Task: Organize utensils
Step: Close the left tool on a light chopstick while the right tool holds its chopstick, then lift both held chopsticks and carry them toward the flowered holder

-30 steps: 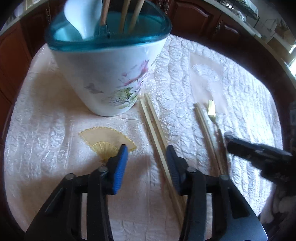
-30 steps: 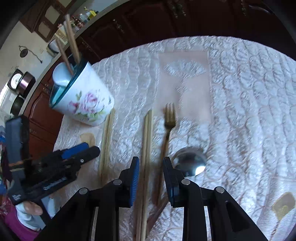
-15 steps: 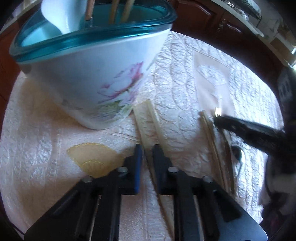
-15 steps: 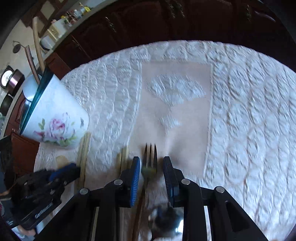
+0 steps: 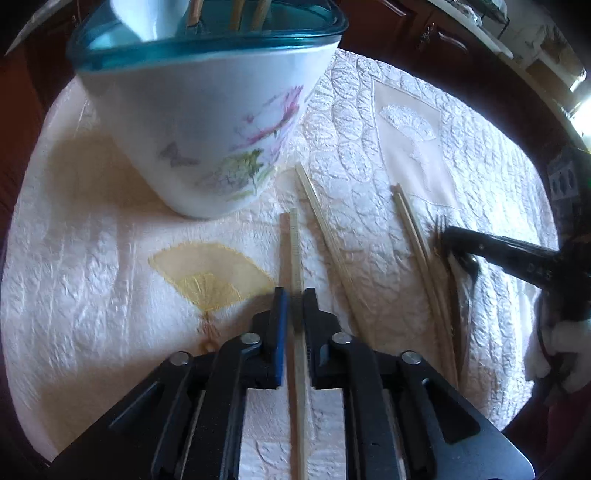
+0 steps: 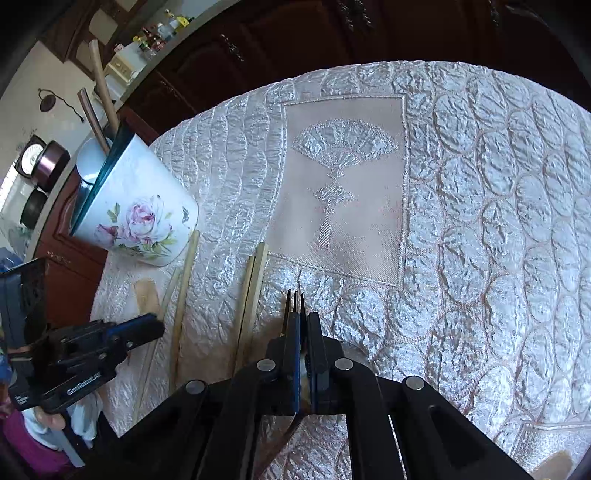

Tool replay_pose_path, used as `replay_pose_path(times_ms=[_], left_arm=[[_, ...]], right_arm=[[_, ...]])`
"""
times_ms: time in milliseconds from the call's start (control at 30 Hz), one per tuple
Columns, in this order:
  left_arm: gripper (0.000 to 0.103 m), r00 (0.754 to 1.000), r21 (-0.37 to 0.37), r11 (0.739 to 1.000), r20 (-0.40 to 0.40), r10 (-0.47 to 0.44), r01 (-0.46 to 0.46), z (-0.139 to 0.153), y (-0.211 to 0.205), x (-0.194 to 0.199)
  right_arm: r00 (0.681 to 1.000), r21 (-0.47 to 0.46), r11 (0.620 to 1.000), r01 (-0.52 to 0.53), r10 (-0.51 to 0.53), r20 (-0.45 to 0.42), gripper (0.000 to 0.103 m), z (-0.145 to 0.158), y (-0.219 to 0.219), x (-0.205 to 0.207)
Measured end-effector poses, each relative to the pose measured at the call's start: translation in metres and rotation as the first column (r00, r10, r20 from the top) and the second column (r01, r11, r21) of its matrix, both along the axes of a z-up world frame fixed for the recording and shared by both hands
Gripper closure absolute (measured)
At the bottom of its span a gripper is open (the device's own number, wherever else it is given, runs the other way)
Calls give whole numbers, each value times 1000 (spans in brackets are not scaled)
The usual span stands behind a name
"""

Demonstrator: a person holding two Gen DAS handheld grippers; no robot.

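With the left gripper [image 5: 294, 304] clamped on one chopstick [image 5: 294, 236] and the right gripper [image 6: 303, 325] clamped on the fork [image 6: 294, 301], lift each level, then tip them into the floral holder [image 5: 207, 122] one at a time

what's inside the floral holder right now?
In the floral holder: a white spoon and three wooden sticks, probably chopsticks, poking above the teal rim. Their lower ends and anything at the bottom are hidden by the wall.

Quilted pale tablecloth [image 6: 480, 206] (fan motifs), floral utensil holder [image 5: 207, 140] standing, loose chopsticks [image 5: 332, 243], chopstick pair [image 6: 249, 295] lying flat
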State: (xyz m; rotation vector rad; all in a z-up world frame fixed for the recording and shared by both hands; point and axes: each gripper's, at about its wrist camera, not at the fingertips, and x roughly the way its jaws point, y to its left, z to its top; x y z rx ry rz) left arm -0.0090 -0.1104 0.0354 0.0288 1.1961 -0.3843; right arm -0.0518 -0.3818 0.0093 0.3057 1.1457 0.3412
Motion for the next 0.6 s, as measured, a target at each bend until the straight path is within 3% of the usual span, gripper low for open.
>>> replay_pose_path(times_ms=[233,333,400,433,467,600], left_arm=[[71,999,64,997,15,-40,39,-5,-31,20],[72,999,74,996,19,-47,46,-6,-35,23],[77,998,73,995,26,-63,61,-6,-35,21],[89,997,70,996,28,-66,64,-6,-35,22],[93,997,66,996,28,-66,64,-6,-33,21],[98,999,20,999,8,-48,48,-4,-14,17]], right_arm=[[1000,5,1000,-20,20,-3,97,-3,2,8],[999,31,999,-43,43,2,85,-3,5,10],[998,28,998,-55,55,11,77,-1,9,11],[998,12,998,-67,67,15,77,0,11,12],[997,-2,997,-73,73,16,77,-2,17,15],[997,-55,996,-73,75,26,95,-5,28,19]])
